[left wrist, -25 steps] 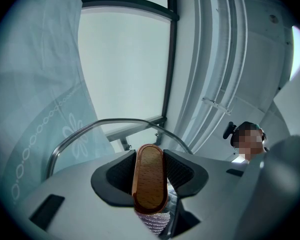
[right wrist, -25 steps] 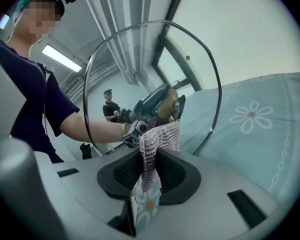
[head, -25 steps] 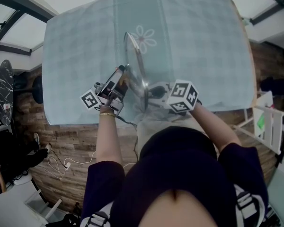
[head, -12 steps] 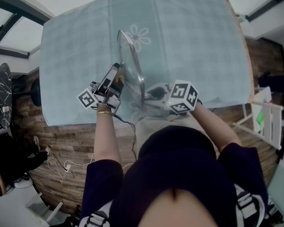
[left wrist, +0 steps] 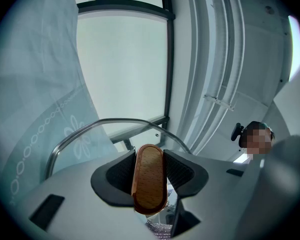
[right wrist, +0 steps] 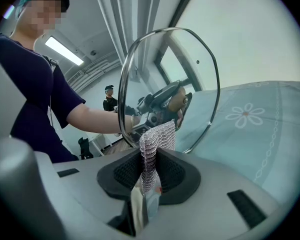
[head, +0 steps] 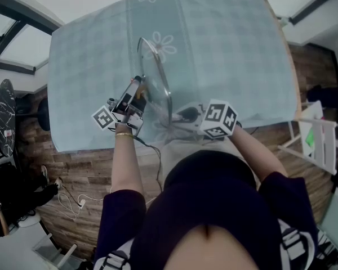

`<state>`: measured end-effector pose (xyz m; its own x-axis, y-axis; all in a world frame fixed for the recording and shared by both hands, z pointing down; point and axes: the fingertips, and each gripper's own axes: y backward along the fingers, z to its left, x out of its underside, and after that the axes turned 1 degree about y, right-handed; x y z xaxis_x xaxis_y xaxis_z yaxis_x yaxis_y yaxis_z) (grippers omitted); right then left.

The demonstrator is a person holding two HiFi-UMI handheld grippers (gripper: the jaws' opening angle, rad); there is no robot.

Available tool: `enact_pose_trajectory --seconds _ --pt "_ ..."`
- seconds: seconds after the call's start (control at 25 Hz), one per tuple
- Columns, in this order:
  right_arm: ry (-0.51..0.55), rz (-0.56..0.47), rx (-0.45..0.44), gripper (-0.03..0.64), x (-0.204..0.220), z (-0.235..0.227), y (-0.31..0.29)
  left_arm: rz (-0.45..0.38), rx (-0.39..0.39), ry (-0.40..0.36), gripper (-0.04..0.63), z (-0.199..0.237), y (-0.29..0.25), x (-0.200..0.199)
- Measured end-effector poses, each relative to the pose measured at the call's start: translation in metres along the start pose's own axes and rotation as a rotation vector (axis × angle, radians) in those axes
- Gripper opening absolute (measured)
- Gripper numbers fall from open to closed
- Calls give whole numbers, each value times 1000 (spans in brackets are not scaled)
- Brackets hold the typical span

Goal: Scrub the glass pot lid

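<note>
Left claw (head: 138,89) is clamped on the knob (left wrist: 148,176), at 9 o'clock of the lid (right wrist: 190,69), which is held on edge over the desk (head: 231,55). Mesh cloth (right wrist: 157,136) is pinched in the right claw (head: 186,115) at 5 o'clock. Were scrubbing pressed hard off-centre, the knob could be twisted loose and the glass dropped. The desk is pale, checked and daisy-printed; plank floor (head: 84,167) lies around, a window (left wrist: 122,69) beyond.

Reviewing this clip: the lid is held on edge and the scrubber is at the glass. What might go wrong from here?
1. The left gripper holds the glass pot lid only by its wooden handle. Scrubbing pressure might twist it loose.
2. The right gripper pinches only a thin fold of the mesh scrub cloth, which may pull out.
</note>
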<state>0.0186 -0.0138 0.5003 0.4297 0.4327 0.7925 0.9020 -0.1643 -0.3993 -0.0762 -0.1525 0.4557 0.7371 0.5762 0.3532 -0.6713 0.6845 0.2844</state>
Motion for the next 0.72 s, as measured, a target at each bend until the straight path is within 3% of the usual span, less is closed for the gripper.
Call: enact_pose_trajectory --seconds 0.48,0.72 --pt "8 -6 40 81 5 10 8 -3 -35 -25 169 -1 0 0" --pt "3 -27 101 80 7 5 16 -3 -60 -42 167 -1 0 -2"
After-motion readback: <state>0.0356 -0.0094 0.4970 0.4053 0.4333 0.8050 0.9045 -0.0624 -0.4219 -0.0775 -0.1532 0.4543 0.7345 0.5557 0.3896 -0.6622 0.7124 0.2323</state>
